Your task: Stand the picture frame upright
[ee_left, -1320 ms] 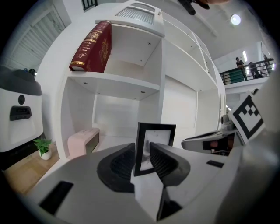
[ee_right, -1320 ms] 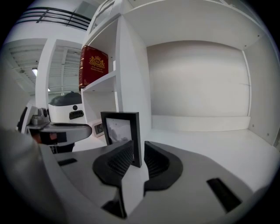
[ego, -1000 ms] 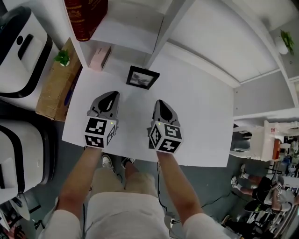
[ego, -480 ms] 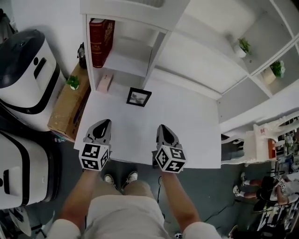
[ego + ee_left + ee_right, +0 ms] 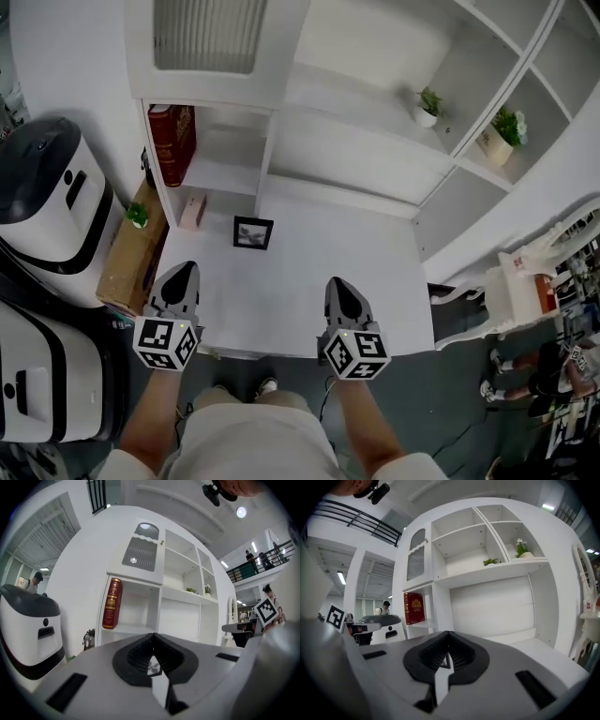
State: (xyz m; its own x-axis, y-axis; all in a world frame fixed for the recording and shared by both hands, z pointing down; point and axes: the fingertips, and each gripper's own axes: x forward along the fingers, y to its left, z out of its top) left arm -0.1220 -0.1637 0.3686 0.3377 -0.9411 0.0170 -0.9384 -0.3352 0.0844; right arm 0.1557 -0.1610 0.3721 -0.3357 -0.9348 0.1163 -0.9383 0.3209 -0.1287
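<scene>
A small black picture frame (image 5: 252, 232) lies flat on the white table (image 5: 319, 272), near the foot of the shelf unit. My left gripper (image 5: 181, 274) hovers over the table's near left edge, shut and empty, well short of the frame. My right gripper (image 5: 339, 286) hangs over the near edge further right, also shut with nothing held. In the left gripper view a sliver of the picture frame (image 5: 153, 666) shows through the gap behind the closed jaws. The right gripper view looks at the shelves over closed jaws.
A white shelf unit (image 5: 281, 141) rises behind the table, with a red book (image 5: 172, 141) and a pink box (image 5: 192, 210) in its left bays and small potted plants (image 5: 427, 105) higher up. A cardboard box (image 5: 133, 253) and white machines (image 5: 42, 187) stand left of the table.
Both grippers have drawn back toward the table's near edge, away from the picture frame. The head view has pulled back and tilted up, showing more of the shelves.
</scene>
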